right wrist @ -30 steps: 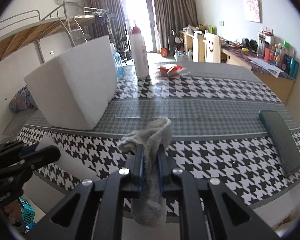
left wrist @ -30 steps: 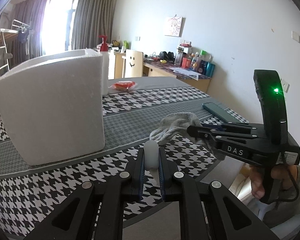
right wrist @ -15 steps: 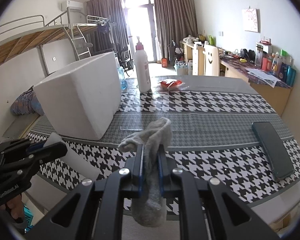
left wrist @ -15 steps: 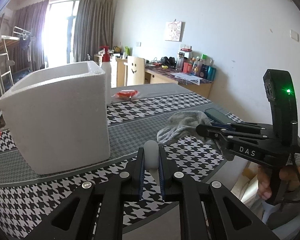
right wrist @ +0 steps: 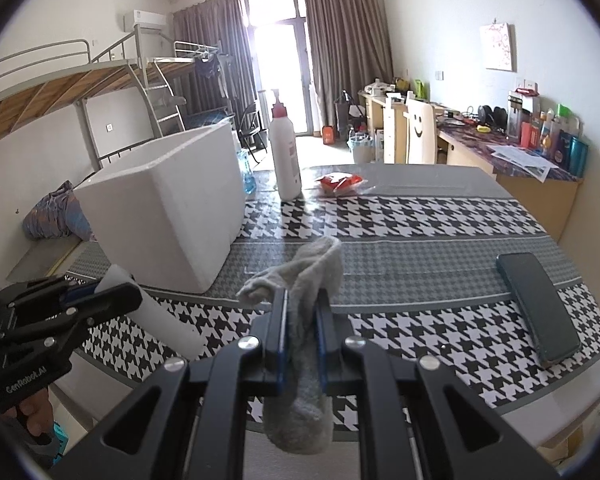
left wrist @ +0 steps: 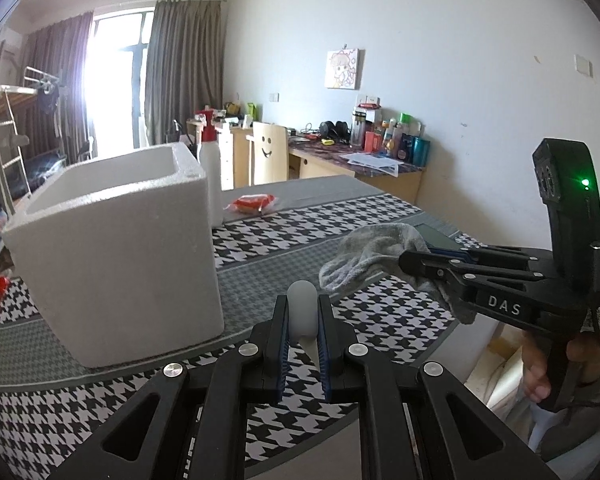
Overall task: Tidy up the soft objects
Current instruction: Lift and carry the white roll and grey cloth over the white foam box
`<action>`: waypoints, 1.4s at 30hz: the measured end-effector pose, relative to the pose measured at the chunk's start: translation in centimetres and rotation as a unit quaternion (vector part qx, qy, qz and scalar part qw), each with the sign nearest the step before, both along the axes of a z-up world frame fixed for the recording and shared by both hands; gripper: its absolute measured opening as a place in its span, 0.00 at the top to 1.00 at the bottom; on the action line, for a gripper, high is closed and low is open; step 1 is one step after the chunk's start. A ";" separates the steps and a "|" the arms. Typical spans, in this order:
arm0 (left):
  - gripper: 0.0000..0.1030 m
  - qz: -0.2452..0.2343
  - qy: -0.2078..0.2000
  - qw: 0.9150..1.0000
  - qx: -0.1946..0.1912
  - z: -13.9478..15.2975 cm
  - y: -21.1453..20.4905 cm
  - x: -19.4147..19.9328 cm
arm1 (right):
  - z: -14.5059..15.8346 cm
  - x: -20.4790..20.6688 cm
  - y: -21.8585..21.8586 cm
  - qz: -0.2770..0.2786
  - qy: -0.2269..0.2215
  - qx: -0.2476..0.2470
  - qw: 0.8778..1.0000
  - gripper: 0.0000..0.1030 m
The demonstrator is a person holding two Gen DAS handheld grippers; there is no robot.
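Note:
My left gripper [left wrist: 303, 302] is shut on a white soft roll [left wrist: 302, 310] whose rounded end sticks up between the fingers. From the right wrist view the same roll [right wrist: 160, 320] slants down from the left gripper [right wrist: 108, 294], over the table's near edge. My right gripper [right wrist: 302, 300] is shut on a grey sock [right wrist: 314, 268], which bunches above the fingers and hangs limp below them. In the left wrist view the sock [left wrist: 368, 256] and right gripper [left wrist: 410, 258] hover at the right. A white foam box [left wrist: 116, 248], top open, stands to the left [right wrist: 168, 216].
The table has a houndstooth cloth [right wrist: 400, 220]. A dark phone [right wrist: 536, 304] lies near its right edge. A white pump bottle [right wrist: 284, 152] and a red packet [right wrist: 338, 182] sit at the far side. A hand [left wrist: 540, 376] holds the right gripper's handle.
In both views the foam box has sunk lower in the picture and its open top now shows. Both grips are unchanged, and the sock and roll stay between the fingers.

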State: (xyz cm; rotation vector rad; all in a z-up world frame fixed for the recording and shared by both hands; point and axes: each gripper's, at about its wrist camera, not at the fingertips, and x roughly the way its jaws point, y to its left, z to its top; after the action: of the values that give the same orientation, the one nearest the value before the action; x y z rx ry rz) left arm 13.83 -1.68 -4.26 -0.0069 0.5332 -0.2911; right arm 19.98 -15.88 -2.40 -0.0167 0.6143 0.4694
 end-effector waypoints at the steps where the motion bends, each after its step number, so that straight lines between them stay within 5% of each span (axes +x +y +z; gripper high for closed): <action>1: 0.87 -0.001 -0.001 1.000 0.000 0.1 0.0 0.0 | 0.0 -0.1 0.0 0.000 -0.001 0.000 1.000 0.85; 42: 0.87 -0.002 -0.062 0.998 0.023 5.0 0.0 2.2 | 4.1 0.8 -0.3 0.001 -0.062 0.019 0.998 0.85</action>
State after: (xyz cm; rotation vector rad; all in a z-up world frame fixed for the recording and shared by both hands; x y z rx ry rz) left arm 16.01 -1.66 0.76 0.0568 0.4164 -0.2804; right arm 20.79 -16.23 1.72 -0.0101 0.4830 0.4789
